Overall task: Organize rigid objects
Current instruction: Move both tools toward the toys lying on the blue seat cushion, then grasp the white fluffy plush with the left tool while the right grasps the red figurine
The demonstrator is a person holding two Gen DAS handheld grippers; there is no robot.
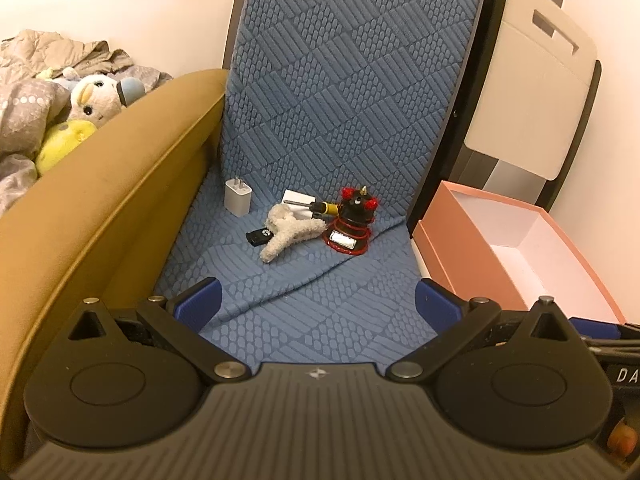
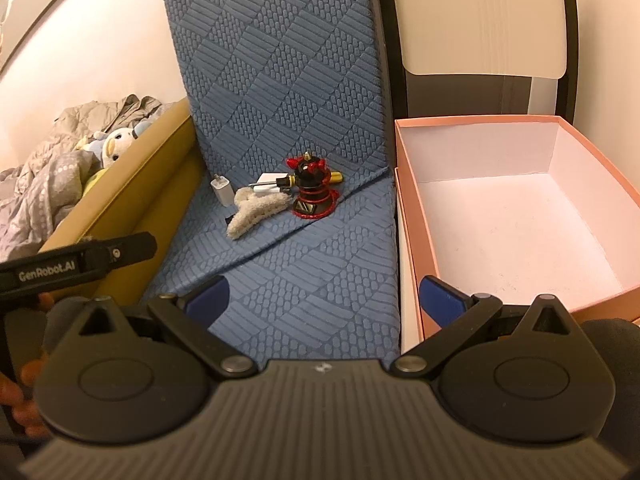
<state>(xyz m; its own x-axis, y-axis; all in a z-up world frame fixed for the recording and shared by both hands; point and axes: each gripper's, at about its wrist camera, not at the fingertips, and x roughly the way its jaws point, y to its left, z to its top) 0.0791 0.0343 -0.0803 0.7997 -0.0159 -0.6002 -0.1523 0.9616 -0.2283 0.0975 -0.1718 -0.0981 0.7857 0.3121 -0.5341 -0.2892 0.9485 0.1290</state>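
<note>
Both the left gripper (image 1: 316, 298) and right gripper (image 2: 324, 296) are held released above the blue cushion (image 1: 320, 280); the pink box (image 2: 520, 216) is seen at right.

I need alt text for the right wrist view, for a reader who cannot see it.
The open right gripper hovers over a blue quilted seat cushion; an empty pink box stands at the right. Farther back lie a red-and-black toy figure, a screwdriver, a white charger and a fuzzy beige hair claw.
</note>
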